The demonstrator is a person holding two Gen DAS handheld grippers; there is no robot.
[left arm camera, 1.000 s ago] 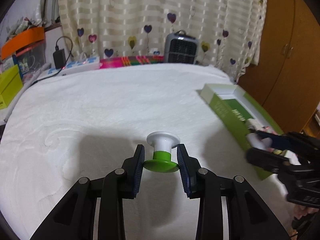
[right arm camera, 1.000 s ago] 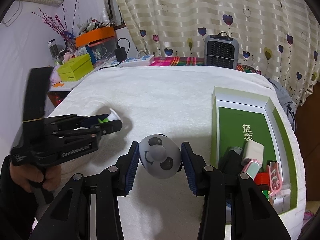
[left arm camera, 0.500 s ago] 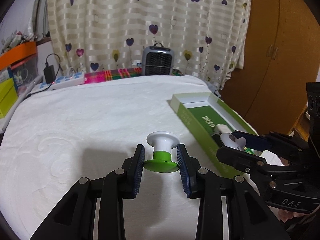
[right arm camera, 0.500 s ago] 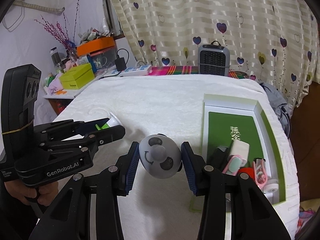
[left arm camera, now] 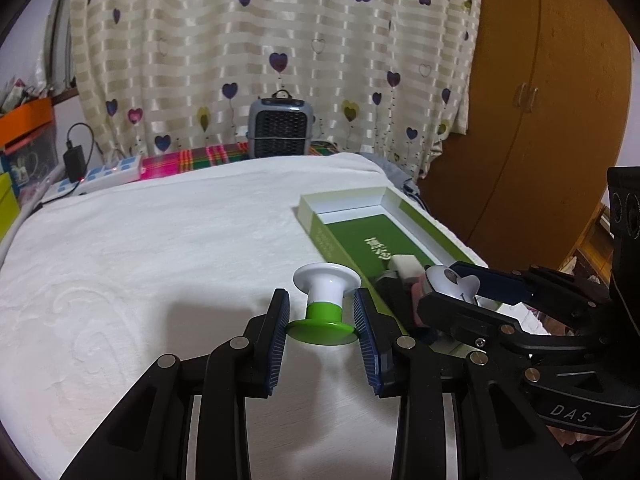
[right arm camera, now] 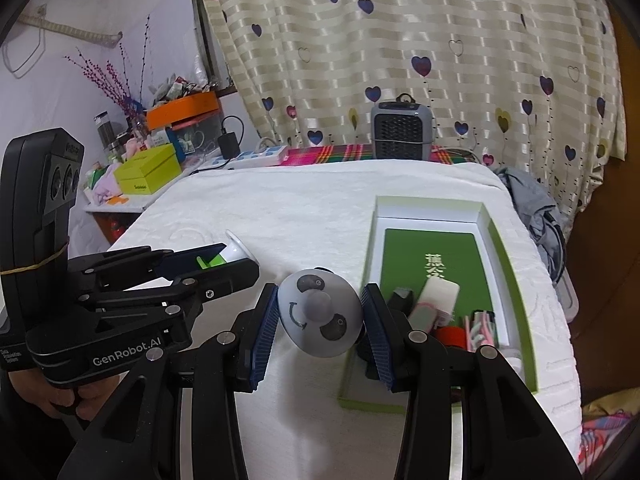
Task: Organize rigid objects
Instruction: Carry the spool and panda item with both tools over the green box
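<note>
Our left tongs clamped the white-and-green plastic spool by its slick green flange; our right tongs pinched the grey panda-faced disc. Both were light and stiff, carried above the bed's right edge near the green cardboard box.

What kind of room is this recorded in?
Likely a home bedroom: a heart-print curtain, a wooden wardrobe, a small space heater, and a work surface draped in a white blanket.
</note>
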